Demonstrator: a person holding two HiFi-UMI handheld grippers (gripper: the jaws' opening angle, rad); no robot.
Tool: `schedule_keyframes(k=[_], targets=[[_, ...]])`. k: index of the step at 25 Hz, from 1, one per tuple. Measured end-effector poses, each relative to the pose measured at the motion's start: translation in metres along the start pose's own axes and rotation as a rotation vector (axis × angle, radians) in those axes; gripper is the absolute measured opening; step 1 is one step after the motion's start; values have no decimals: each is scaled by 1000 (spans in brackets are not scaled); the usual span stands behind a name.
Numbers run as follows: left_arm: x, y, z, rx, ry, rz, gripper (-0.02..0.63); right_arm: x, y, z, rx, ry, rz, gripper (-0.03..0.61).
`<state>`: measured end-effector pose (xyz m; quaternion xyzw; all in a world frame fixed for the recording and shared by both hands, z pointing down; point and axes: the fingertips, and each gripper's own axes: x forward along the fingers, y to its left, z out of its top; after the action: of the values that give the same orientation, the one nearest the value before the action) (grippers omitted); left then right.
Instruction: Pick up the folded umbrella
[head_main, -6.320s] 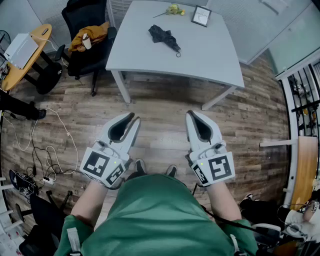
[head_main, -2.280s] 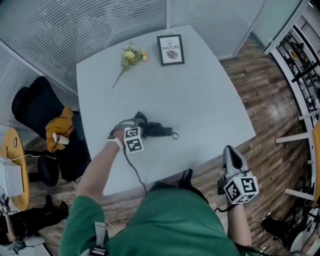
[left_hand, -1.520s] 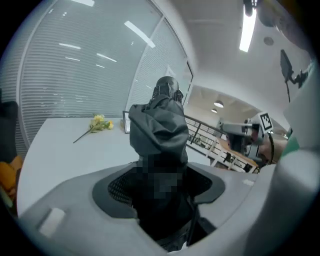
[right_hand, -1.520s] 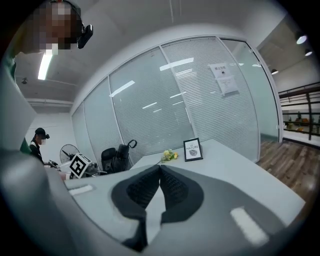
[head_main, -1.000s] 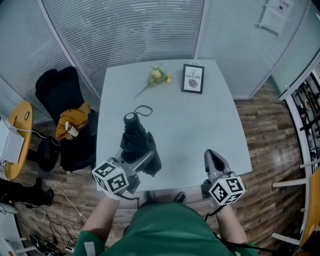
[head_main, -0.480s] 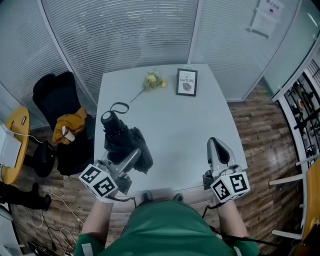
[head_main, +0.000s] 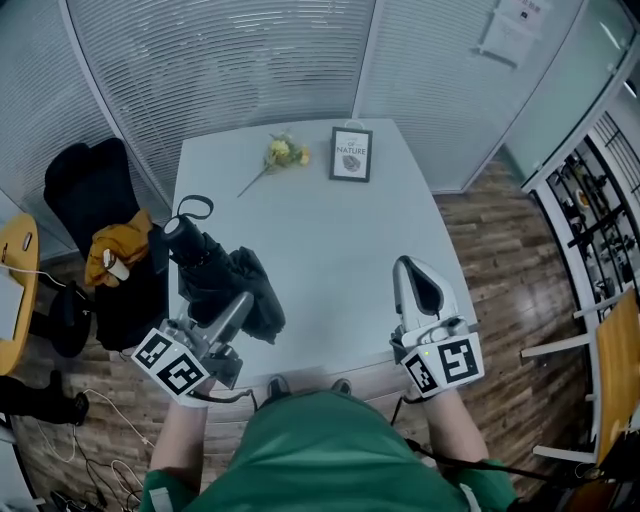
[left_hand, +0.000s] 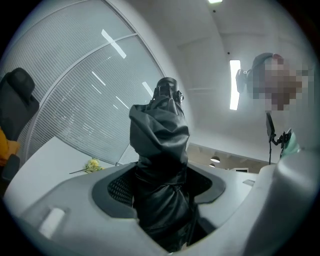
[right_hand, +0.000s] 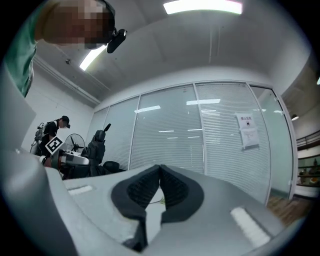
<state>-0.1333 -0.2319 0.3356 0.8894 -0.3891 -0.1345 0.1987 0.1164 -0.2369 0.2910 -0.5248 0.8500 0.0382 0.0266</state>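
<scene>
The umbrella (head_main: 213, 272) is off the table (head_main: 330, 250), sitting in the left-centre of the head view with the left gripper (head_main: 232, 305) clamped around its bundled middle. In the left gripper view the black fabric fills the gap between the jaws. They stand wide but press on the cloth from both sides, and the handle end sticks out past the tips. In the head view that end points to the upper left, with the strap loop (head_main: 195, 207) dangling near the chair (head_main: 90, 190).

The right gripper (head_main: 416, 272) hangs at the lower right over the table's near edge. Its jaws are together with nothing in them.

The lift looks as good as done, so what counts is a secure carry. That fabric looks soft and slippery, and a fold of it sags below the jaws. The squeeze likely needs to be firm enough to bear on the shaft inside, not just on cloth. A level wrist should stop the heavier handle end from sliding out. It's also worth watching that the loop doesn't snag the chair. The flower (head_main: 283, 152) and picture frame (head_main: 351, 154) sit well clear at the table's far end.
</scene>
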Motion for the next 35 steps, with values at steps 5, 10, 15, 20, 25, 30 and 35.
schedule_keyframes(k=[5,10,15,20,25,30,35], targets=[[-2,0,0,-27,-5,-5,299,-5,1,4,-40,-8,-7,5],[1,-1,-2,-35,2,-4,299,-8,-2,7,-59,-12,-8,5],[5,-1,-8,-26,28,7,299,-9,-5,7,-59,-12,-10,5],[6,1,-10,-24,36,10,299,-8,-6,5,-52,-14,-11,5],[5,3,-10,-24,37,10,299,-6,-6,5,-46,-17,-13,5],[3,10,-7,-23,41,15,299,-2,-3,7,-44,-18,-13,5],[2,15,-8,-23,44,17,299,0,-2,4,-34,-16,-7,5]])
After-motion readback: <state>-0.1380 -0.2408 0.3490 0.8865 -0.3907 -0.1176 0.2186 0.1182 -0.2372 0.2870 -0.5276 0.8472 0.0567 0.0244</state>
